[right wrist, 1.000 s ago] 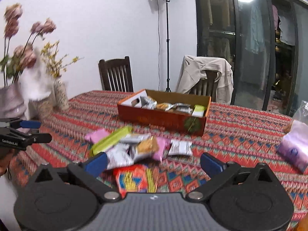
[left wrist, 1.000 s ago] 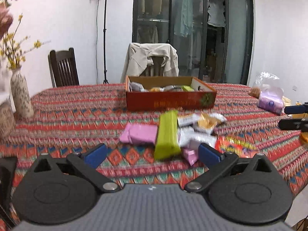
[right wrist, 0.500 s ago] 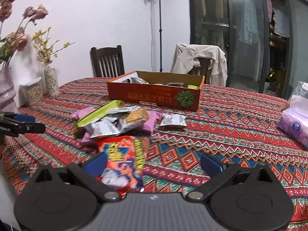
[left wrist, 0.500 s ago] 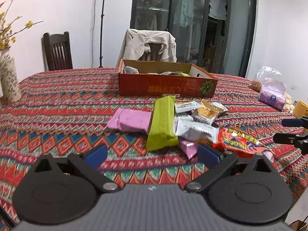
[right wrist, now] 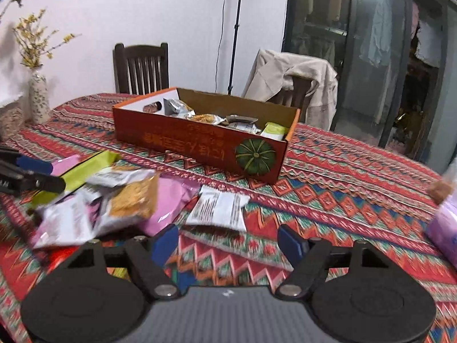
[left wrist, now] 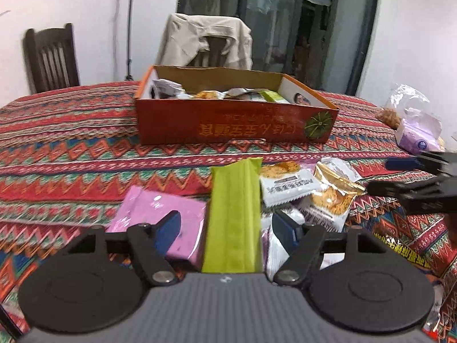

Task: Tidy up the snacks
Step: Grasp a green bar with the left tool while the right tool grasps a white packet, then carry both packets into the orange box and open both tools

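An open orange cardboard box (left wrist: 237,125) holding several snack packets stands mid-table; it also shows in the right wrist view (right wrist: 200,143). In front of it lies a loose pile of snacks. My left gripper (left wrist: 228,228) is open, its fingers either side of a long green packet (left wrist: 234,214), with a pink packet (left wrist: 154,214) under the left finger. My right gripper (right wrist: 228,241) is open and empty, low over the cloth just in front of a white packet (right wrist: 218,210). A pink packet (right wrist: 168,200) and a biscuit packet (right wrist: 134,198) lie to its left.
A patterned red tablecloth (right wrist: 342,177) covers the table. A purple tissue pack (left wrist: 418,137) and a clear bag sit at the right edge. A flower vase (right wrist: 38,100) stands far left. Two chairs, one draped with a jacket (right wrist: 294,80), stand behind the table.
Both grippers have moved forward and down toward the snack pile. The left one now straddles the green packet; the right one has passed the red packet and reached the white one.
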Tool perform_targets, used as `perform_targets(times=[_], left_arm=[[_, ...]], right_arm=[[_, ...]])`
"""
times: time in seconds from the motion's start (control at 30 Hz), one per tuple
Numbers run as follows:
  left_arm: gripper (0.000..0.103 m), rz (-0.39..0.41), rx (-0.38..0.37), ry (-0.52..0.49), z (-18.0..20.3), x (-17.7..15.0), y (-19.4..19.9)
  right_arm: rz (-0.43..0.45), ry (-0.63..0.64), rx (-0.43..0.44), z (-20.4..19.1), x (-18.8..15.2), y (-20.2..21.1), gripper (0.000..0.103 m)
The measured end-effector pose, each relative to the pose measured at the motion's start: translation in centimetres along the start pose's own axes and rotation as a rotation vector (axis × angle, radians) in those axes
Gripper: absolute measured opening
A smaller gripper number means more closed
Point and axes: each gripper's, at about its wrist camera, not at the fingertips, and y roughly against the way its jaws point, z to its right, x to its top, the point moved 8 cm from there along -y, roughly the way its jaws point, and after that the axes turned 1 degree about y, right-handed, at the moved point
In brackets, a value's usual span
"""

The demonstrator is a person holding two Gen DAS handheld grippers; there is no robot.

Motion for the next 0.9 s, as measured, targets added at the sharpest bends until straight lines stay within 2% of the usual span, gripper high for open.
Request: perform_targets(times=[0.1, 0.2, 0.3, 0.37, 0.4, 0.43, 0.47, 0.53, 0.67, 0.8, 0.9], left_arm=[[0.07, 0.004, -0.02, -0.018, 0.3, -0.1, -0.8], [0.052, 0.037, -0.008, -0.065, 0.6, -0.5, -0.7], [0.046, 0.051, -0.029, -0.068, 0.7, -0.5, -0.6], [0.045, 0.062, -0.033, -0.08, 0.8, -0.6, -0.5], [0.047, 0.065, -0.033, -0.08, 0.7, -0.6, -0.5], [0.054, 0.066, -0.032, -0.065, 0.6, -0.5, -0.5], [0.055, 0.065, -0.03, -0.047, 0.3, -0.5, -0.6], [0.055, 0.072, -0.033, -0.049, 0.2, -0.5, -0.6], [0.054, 0.079, -0.02, -0.075, 0.5, -0.7, -0.6], [0.042, 0.078, -0.044, -0.087, 0.8, -0.8, -0.5], [0.041, 0.074, -0.053, -0.09, 0.9, -1.0, -0.2]], right_arm=[[-0.035, -0.001, 0.025, 0.1, 1.1, -3.2, 0.074], [-0.047, 0.012, 0.026, 0.1, 1.9, -5.7, 0.073], [-0.058, 0.006, 0.03, 0.1, 2.2, -7.7, 0.072], [-0.076, 0.005, 0.041, 0.0, 1.7, -8.5, 0.067], [-0.07, -0.001, 0.052, 0.0, 1.6, -8.6, 0.066], [-0.073, -0.005, 0.061, 0.0, 1.6, -8.6, 0.064], [-0.075, -0.012, 0.073, 0.0, 1.5, -8.5, 0.056], [-0.069, -0.012, 0.09, -0.1, 1.4, -8.4, 0.052], [-0.051, 0.03, 0.071, -0.5, 1.3, -7.9, 0.051], [-0.036, 0.046, 0.065, -0.6, 1.2, -7.7, 0.05], [-0.033, 0.049, 0.064, -0.5, 1.2, -7.6, 0.05]])
